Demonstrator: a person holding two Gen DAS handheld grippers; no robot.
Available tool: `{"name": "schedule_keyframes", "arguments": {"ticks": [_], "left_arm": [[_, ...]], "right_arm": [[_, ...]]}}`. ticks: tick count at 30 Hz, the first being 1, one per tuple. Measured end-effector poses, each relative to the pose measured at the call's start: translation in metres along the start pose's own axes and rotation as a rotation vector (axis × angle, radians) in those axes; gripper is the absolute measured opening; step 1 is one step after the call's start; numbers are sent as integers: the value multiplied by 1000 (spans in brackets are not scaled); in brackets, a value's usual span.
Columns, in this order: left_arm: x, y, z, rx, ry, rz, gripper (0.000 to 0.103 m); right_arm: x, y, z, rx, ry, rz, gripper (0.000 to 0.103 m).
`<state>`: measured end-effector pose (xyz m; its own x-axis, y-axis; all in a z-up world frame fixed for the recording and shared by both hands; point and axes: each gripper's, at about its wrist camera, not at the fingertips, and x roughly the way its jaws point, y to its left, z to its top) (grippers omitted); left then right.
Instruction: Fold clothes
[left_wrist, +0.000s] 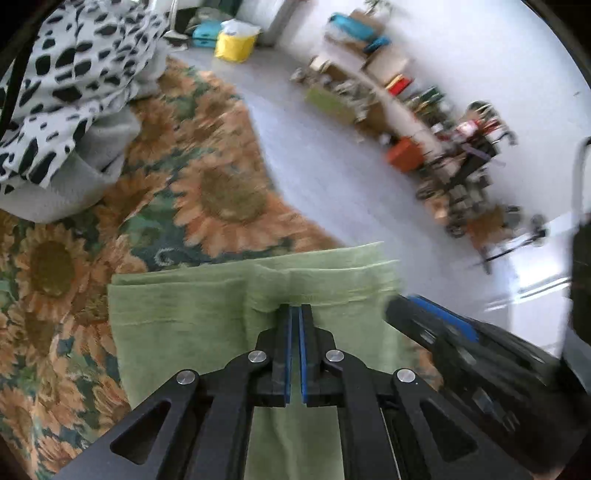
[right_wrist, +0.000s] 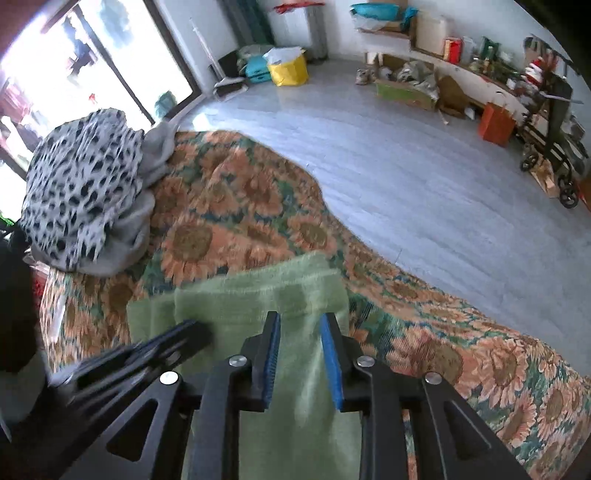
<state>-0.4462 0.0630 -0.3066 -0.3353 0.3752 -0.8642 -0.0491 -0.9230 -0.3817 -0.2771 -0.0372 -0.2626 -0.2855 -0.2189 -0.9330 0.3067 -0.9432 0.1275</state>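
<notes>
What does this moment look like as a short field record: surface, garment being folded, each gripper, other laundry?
surface: sunflower-print cover
garment: green towel, lying folded in layers
left gripper: shut on the green towel's edge, cloth puckered at its tips
right gripper: open above the towel, nothing pinched
other laundry: black-spotted white cloth heaped on a grey garment, apart from the towel
background: cluttered shelf beyond the floor

A bed with a sunflower cover (right_wrist: 236, 206) fills the middle of the frame. A folded green towel (right_wrist: 258, 295) lies on it low down. A spotted cloth pile (right_wrist: 81, 192) sits at the left.
</notes>
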Motion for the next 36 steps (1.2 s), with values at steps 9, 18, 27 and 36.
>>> {"name": "schedule_keyframes", "arguments": {"ticks": [9, 18, 27, 36], "left_arm": [[-10, 10, 1, -24, -11, -4, 3], [-7, 11, 1, -44, -21, 1, 3], [-18, 11, -4, -176, 11, -49, 2], [-13, -21, -52, 17, 83, 47, 1]], "right_arm": [[3, -1, -1, 2, 13, -29, 27], [-5, 10, -50, -18, 26, -22, 27], [-14, -14, -48, 128, -6, 19, 28], [-12, -14, -90, 85, 40, 1, 23]]}}
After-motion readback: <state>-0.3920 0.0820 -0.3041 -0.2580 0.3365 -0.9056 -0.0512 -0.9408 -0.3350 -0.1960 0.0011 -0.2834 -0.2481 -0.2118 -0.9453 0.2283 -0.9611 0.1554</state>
